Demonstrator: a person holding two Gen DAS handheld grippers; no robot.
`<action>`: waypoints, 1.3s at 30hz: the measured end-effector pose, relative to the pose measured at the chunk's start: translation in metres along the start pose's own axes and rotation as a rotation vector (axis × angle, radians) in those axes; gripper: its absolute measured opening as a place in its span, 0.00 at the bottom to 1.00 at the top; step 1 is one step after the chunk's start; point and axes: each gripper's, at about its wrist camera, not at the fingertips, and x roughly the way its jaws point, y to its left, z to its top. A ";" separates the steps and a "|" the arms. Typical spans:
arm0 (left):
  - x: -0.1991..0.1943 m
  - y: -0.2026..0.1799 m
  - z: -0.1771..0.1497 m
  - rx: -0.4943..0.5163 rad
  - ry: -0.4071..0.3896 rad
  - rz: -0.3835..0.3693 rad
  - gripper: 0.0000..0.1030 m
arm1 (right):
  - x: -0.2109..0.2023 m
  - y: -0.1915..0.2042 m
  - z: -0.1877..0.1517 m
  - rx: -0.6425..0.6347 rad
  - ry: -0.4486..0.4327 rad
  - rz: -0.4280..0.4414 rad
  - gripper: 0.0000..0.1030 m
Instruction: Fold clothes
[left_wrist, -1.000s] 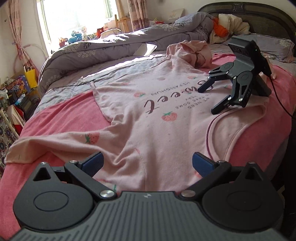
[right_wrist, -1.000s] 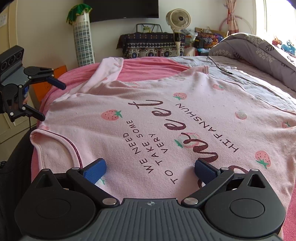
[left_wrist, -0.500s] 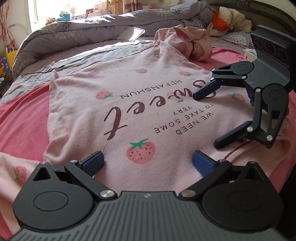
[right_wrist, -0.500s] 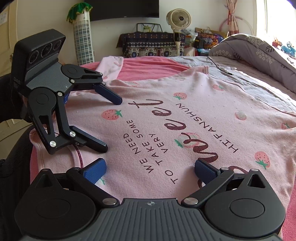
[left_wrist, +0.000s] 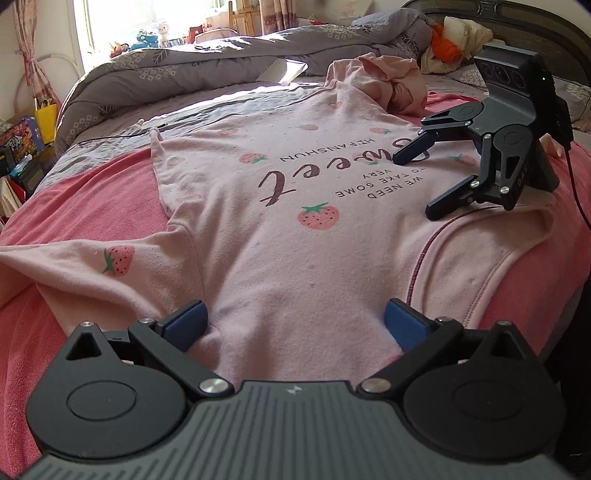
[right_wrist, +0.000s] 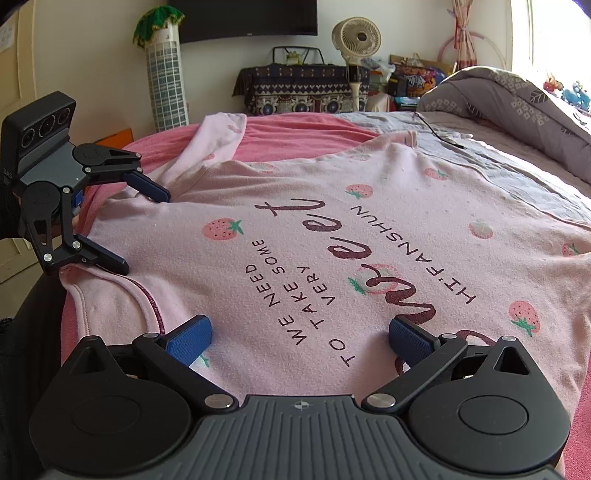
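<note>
A: Folding is barely begun; the pink strawberry T-shirt (left_wrist: 295, 229) is spread print-up on the pink bedsheet (left_wrist: 85, 192), neckline (left_wrist: 436, 243) at 4 o'clock in the left view.

B: How should the grasp be made?

A: Both layers at the shoulder should be pinched. The left gripper (left_wrist: 293, 323) is spread wide, nothing held; the right gripper (right_wrist: 299, 338) is likewise spread, low over the neckline side, at 2 o'clock in the left view.

B: Risk?

A: One layer alone may be caught.
</note>
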 end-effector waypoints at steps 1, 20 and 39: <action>-0.001 0.001 -0.002 -0.006 -0.002 0.001 1.00 | 0.000 0.000 0.000 0.000 0.000 0.000 1.00; -0.022 0.003 -0.026 -0.024 -0.035 0.013 1.00 | 0.001 0.000 0.000 0.001 -0.001 0.000 1.00; -0.032 0.005 -0.042 -0.050 -0.086 0.017 1.00 | 0.003 0.008 0.002 -0.002 0.002 -0.034 1.00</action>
